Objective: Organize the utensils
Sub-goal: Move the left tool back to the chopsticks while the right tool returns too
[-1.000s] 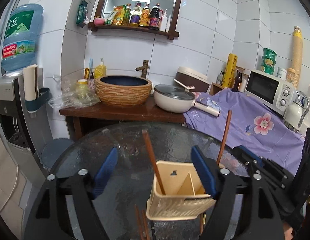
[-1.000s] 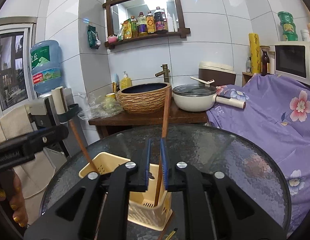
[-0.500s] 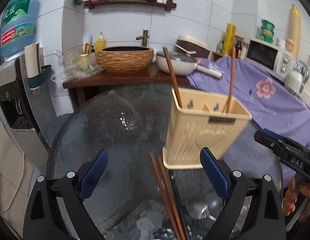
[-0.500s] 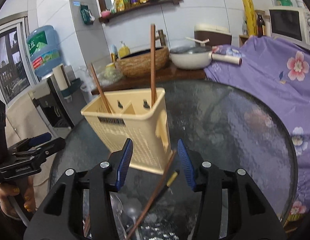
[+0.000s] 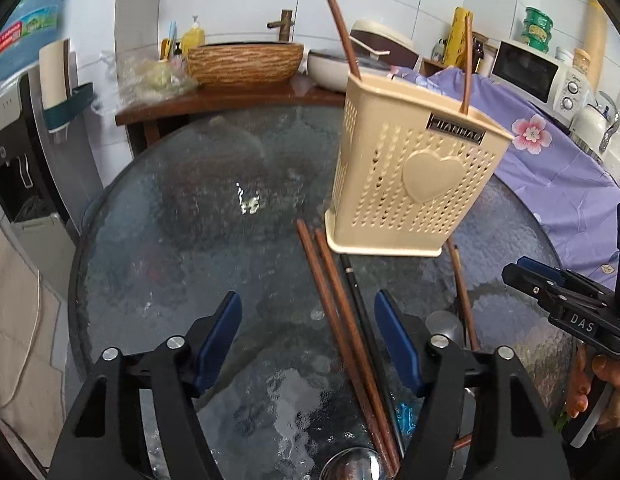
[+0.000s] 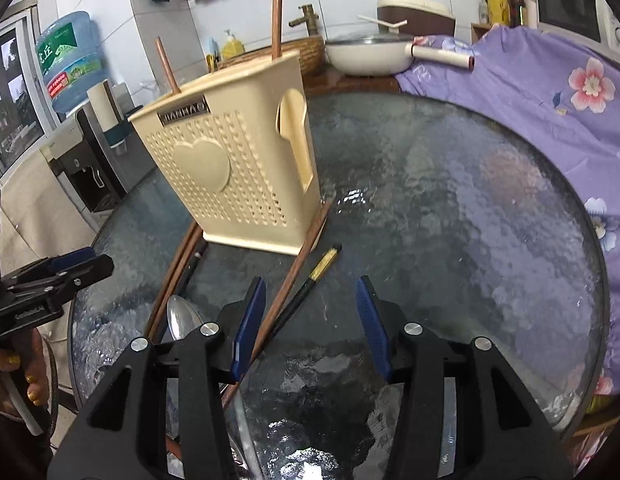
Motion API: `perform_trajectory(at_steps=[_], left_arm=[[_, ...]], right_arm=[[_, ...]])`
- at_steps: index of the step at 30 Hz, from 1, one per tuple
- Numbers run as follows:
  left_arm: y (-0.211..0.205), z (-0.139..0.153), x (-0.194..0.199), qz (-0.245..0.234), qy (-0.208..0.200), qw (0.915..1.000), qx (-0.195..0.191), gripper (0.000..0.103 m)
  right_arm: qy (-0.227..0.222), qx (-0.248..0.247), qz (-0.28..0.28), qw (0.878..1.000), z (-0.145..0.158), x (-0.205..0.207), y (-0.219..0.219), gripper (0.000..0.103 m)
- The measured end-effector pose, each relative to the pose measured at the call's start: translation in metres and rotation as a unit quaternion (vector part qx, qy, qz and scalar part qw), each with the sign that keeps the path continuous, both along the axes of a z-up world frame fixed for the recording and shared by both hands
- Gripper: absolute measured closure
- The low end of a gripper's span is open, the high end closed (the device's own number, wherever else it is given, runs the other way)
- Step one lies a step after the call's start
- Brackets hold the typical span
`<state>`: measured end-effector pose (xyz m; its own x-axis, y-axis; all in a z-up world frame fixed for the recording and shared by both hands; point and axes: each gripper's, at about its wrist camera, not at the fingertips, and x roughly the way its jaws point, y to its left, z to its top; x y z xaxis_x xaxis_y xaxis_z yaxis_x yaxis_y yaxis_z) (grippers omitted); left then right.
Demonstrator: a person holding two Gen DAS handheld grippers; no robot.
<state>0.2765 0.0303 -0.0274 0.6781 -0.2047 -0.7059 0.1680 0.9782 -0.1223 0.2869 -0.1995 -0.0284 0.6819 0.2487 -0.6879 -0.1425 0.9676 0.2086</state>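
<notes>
Left gripper (image 5: 308,336) closing, nothing pinched yet — brown chopsticks (image 5: 333,304) between its pads. Right gripper (image 6: 311,320) apart, empty; holder (image 6: 234,168) just ahead-left. Better to centre on one pair, lift level — then drop upright.

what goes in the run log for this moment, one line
left gripper: closing, empty | right gripper: open, empty | holder: two chopsticks in | table: loose chopsticks, spoon

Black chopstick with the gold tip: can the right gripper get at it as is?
Probably yes. The black chopstick lies flat on the glass table ahead of the open right gripper, though a brown chopstick lies close alongside.
</notes>
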Motion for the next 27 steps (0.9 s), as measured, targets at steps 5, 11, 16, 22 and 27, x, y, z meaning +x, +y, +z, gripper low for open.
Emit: perform_trajectory(at_steps=[5, 11, 16, 22, 27], left_arm=[[0.0, -0.018, 0.017, 0.003, 0.037, 0.9993, 0.001, 0.057], [-0.004, -0.024, 0.038, -0.001, 0.057, 0.9983, 0.004, 0.062], [-0.012, -0.03, 0.052, -0.013, 0.069, 0.9974, 0.012, 0.065], [-0.015, -0.038, 0.06, -0.014, 0.077, 0.9969, 0.002, 0.065], [-0.02, -0.042, 0.062, -0.012, 0.076, 0.997, 0.011, 0.066]], right_arm=[[0.018, 0.002, 0.015, 1.0, -0.006, 0.009, 0.013, 0.056], [0.034, 0.009, 0.014, 0.999, -0.006, 0.029, 0.019, 0.062], [0.055, 0.019, 0.002, 0.998, -0.014, 0.046, 0.015, 0.068], [0.06, 0.007, -0.005, 0.998, -0.019, 0.063, 0.021, 0.072], [0.071, -0.003, -0.02, 0.997, -0.026, 0.078, 0.023, 0.078]])
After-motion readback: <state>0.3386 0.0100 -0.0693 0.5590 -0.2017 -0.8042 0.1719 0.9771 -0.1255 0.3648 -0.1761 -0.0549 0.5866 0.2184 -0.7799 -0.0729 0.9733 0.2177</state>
